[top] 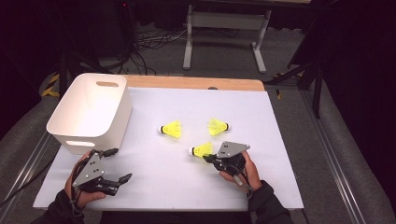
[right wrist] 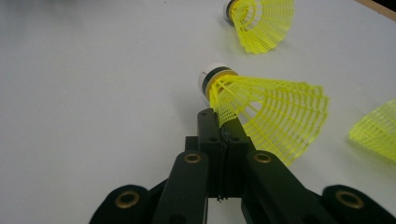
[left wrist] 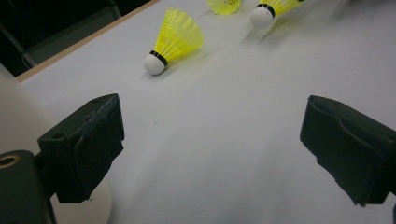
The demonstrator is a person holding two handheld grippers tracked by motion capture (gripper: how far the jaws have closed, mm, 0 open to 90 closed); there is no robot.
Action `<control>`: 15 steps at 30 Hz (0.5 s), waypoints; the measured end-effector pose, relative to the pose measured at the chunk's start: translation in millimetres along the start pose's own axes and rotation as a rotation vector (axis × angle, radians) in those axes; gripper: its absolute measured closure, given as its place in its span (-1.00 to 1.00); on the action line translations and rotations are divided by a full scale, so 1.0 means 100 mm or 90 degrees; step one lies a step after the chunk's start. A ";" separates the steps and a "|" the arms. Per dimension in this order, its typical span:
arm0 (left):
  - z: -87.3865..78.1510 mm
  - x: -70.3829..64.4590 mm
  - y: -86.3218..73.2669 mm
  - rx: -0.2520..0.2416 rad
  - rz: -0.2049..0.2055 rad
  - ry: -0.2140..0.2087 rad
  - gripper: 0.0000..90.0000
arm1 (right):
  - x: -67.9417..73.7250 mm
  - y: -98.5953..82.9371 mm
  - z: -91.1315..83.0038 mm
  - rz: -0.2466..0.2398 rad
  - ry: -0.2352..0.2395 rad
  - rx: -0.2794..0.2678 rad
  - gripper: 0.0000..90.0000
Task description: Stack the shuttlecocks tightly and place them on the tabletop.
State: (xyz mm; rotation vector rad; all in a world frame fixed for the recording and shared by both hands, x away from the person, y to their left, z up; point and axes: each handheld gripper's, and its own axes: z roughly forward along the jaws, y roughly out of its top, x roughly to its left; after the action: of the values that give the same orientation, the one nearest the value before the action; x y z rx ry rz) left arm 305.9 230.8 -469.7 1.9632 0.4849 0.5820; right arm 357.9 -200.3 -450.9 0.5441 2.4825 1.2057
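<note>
My right gripper pinches a shuttlecock's skirt, seemingly just off the mat; my left gripper gapes, empty.

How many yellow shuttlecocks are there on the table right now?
3. One shuttlecock is pinched by its skirt in the right gripper; one lies left of centre on the table; one lies right of it. The white bin's inside partly shows.

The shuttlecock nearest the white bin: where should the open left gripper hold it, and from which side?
Grip the shuttlecock across its yellow skirt just behind the white cork, probably from above. It lies on its side with the cork towards the bin, so the left gripper can straddle that narrow part.
</note>
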 end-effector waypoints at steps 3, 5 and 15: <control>0.00 0.00 0.00 -0.003 -0.001 0.001 -0.84 | -0.01 0.03 0.00 -0.001 -0.005 -0.008 1.00; 0.00 0.00 0.00 -0.005 -0.003 -0.001 -0.84 | -0.03 0.05 0.00 -0.002 -0.011 -0.014 1.00; -0.02 0.01 0.01 -0.015 -0.003 -0.001 -0.85 | -0.09 0.17 0.03 -0.005 -0.022 -0.034 1.00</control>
State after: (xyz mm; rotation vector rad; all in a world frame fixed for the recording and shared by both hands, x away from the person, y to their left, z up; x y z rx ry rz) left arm 305.5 232.9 -468.0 1.9403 0.4792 0.5801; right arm 370.6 -192.6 -438.1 0.5356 2.4141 1.2445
